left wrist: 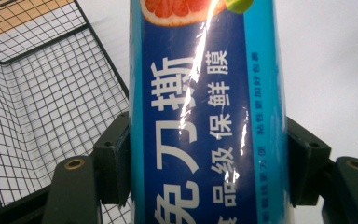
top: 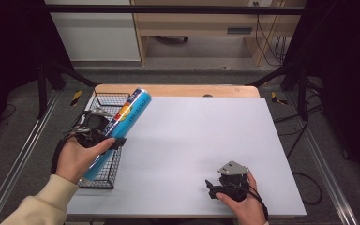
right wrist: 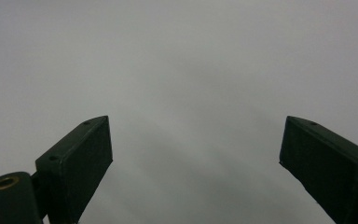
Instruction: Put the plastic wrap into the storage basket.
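Blue cling-film tube (top: 118, 130) sits clamped between our left gripper (top: 104, 136)'s jaws, tilted toward one o'clock above the wire basket (top: 104, 180) at the white table (top: 192, 140)'s nine o'clock edge. Our right gripper (top: 212, 186) rests near five o'clock, jaws spread, grasping nothing.

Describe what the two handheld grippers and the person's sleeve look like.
Both grippers are black. The left gripper has flat rectangular jaw pads with small screw holes and brass-coloured pivot fittings. The right gripper carries a grey three-cornered plate on top and trails a black cable. The left forearm wears a cream sleeve.
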A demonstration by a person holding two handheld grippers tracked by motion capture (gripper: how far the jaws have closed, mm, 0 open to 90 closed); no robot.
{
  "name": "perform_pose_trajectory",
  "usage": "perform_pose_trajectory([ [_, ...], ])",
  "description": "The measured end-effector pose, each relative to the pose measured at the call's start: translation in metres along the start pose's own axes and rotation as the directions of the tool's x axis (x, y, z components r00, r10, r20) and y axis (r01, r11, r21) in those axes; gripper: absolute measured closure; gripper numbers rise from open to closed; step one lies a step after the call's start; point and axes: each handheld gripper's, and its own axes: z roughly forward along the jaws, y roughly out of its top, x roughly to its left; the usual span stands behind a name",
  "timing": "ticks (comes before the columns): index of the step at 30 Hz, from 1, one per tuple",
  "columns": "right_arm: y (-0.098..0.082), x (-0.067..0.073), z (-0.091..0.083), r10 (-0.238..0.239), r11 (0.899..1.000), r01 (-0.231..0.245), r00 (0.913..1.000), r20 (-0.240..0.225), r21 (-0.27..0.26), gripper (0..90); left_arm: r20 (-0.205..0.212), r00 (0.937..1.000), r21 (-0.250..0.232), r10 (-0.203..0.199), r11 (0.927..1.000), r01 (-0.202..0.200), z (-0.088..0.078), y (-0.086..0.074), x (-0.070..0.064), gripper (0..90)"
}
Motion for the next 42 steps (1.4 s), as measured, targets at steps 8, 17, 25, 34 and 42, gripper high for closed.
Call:
perform_pose_trajectory([
  [8, 0.000, 0.000, 0.000, -0.004, 1.000, 0.004, 1.0000, 0.000, 0.003, 9.7, -0.006, 0.9999, -0.002, -0.011, 0.9999, 0.011, -0.003, -0.004, 0.006, 31.6],
  [17, 0.000, 0.000, 0.000, 0.005, 1.000, -0.005, 1.0000, 0.001, 0.005, 9.7, -0.018, 0.9996, -0.007, -0.024, 0.9997, 0.024, -0.006, -0.007, 0.012, 31.6],
  [25, 0.000, 0.000, 0.000, 0.006, 1.000, -0.006, 1.0000, -0.001, 0.008, 9.7, -0.033, 0.9982, -0.009, -0.050, 0.9987, 0.050, -0.007, -0.012, 0.019, 31.6],
  [34, 0.000, 0.000, 0.000, 0.004, 1.000, -0.004, 1.0000, -0.009, 0.002, 9.7, -0.053, 0.9954, 0.001, -0.080, 0.9968, 0.080, -0.007, -0.023, 0.025, 31.7],
  [42, 0.001, 0.004, 0.001, 0.001, 1.000, -0.002, 0.9991, -0.042, -0.006, 9.8, -0.081, 0.9912, 0.011, -0.104, 0.9944, 0.105, -0.010, -0.027, 0.028, 31.7],
])
